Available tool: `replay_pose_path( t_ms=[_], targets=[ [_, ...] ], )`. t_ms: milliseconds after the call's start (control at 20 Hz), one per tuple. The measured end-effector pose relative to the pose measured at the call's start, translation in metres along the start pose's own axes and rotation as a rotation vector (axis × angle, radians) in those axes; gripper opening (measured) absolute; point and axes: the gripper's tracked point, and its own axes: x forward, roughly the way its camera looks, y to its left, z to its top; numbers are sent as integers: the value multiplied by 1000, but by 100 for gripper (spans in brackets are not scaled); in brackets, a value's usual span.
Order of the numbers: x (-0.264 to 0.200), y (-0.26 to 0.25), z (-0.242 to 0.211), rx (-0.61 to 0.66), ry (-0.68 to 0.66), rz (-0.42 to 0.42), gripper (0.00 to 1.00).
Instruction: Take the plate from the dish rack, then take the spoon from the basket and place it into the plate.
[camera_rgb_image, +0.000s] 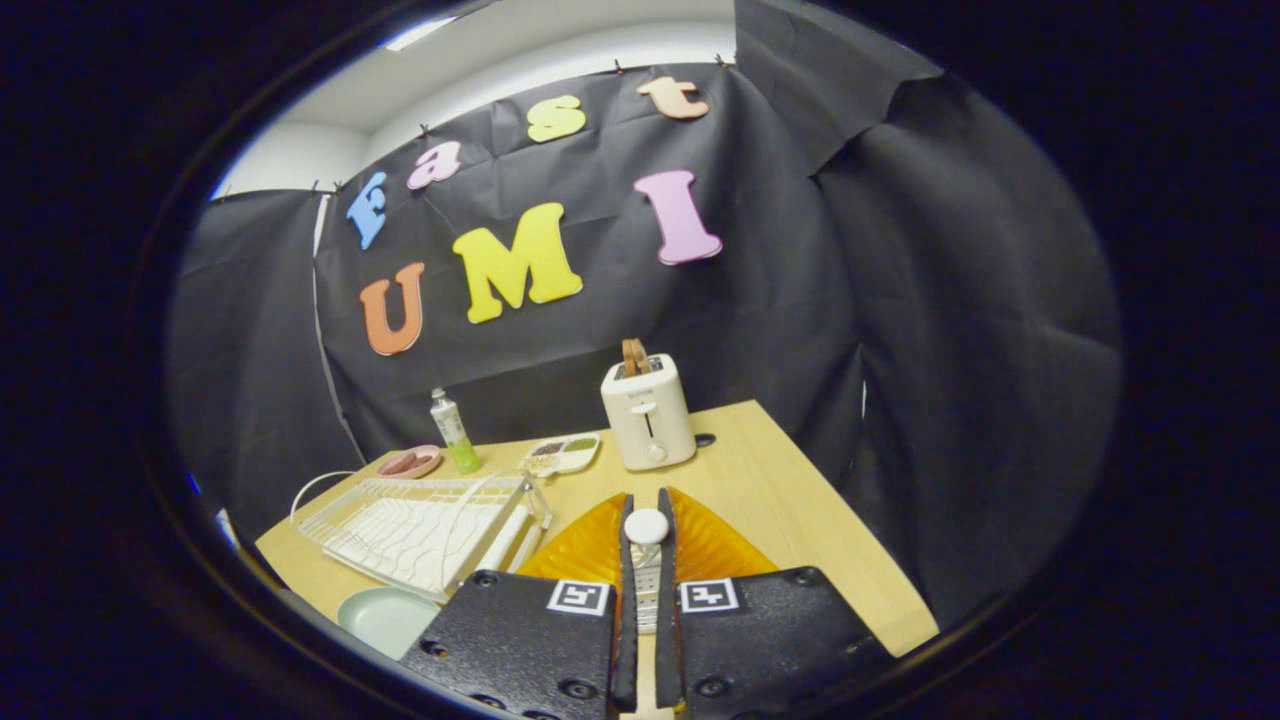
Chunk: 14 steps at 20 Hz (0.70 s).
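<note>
Your gripper (647, 545) has its two fingers drawn close together, and they clamp the spoon (646, 527) between them: its white rounded end sticks up just past the fingertips, and its handle runs back down the narrow gap. You hold it above the wooden table (780, 500). The pale green plate (385, 617) lies flat on the table to the left of your fingers and a little behind their tips, just beside the near edge of the white wire dish rack (420, 530). Beyond the fingers stands a white toaster (648, 412) with a divided tray (563, 454) beside it; further left are a green bottle (452, 430) and a small pink dish (409, 462).
</note>
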Motion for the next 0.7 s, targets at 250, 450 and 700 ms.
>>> replay_pose_path(
  t_ms=[250, 450, 700],
  targets=[
    [-54, 64, 45, -79, -56, 146, 12],
    [-87, 133, 35, -156, -8, 308, 12],
    [-92, 204, -12, -207, 147, 490, 12]
  ],
)
